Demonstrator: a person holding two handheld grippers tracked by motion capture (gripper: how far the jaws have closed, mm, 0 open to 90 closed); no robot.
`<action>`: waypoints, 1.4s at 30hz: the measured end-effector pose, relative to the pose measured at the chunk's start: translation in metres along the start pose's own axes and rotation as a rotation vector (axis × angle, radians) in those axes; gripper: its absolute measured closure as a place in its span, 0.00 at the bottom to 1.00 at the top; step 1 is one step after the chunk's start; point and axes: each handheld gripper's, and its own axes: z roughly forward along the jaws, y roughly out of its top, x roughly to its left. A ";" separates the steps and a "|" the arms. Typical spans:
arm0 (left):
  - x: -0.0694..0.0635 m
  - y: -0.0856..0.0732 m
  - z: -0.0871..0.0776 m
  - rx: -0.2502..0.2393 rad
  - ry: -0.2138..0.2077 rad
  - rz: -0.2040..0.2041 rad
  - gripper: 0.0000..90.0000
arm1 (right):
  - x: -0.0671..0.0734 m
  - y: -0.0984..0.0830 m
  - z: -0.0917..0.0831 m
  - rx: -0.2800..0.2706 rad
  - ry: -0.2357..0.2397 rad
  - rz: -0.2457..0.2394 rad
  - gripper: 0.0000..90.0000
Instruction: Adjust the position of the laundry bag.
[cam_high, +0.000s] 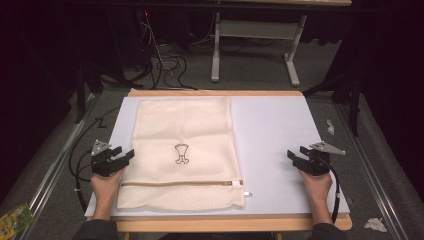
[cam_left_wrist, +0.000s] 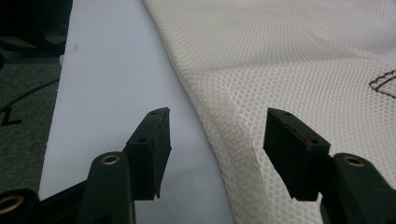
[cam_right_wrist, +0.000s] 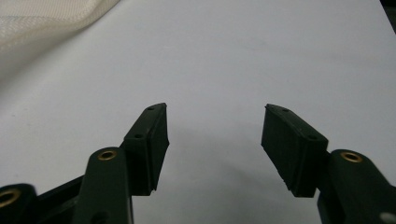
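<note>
Mesh laundry bag (cam_high: 182, 155) lies flat on the tabletop's (cam_high: 280, 135) left half, zipper (cam_high: 180, 183) along its near edge w/ a small dark emblem (cam_high: 181, 154) mid-panel. We see our left gripper (cam_high: 126, 156) w/ jaws spread wide at the bag's left edge, nothing pinched, the edge sitting btwn them in the left gripper view. Right gripper (cam_high: 294, 156) is likewise spread wide & empty over bare tabletop, well apart from the bag.

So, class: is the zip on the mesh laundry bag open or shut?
Shut, it seems: the zip runs as one thin closed line across the mesh laundry bag, its pull at the right end.
</note>
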 end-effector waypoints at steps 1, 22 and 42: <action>0.001 0.000 -0.001 -0.004 -0.003 -0.007 0.46 | 0.000 0.000 0.000 0.002 0.002 0.000 0.51; -0.010 0.011 -0.005 0.066 -0.009 0.033 0.47 | 0.024 0.022 0.000 0.041 0.079 0.025 0.55; -0.017 0.024 0.003 0.125 0.006 0.020 0.46 | 0.075 0.053 0.029 0.118 0.223 0.000 0.53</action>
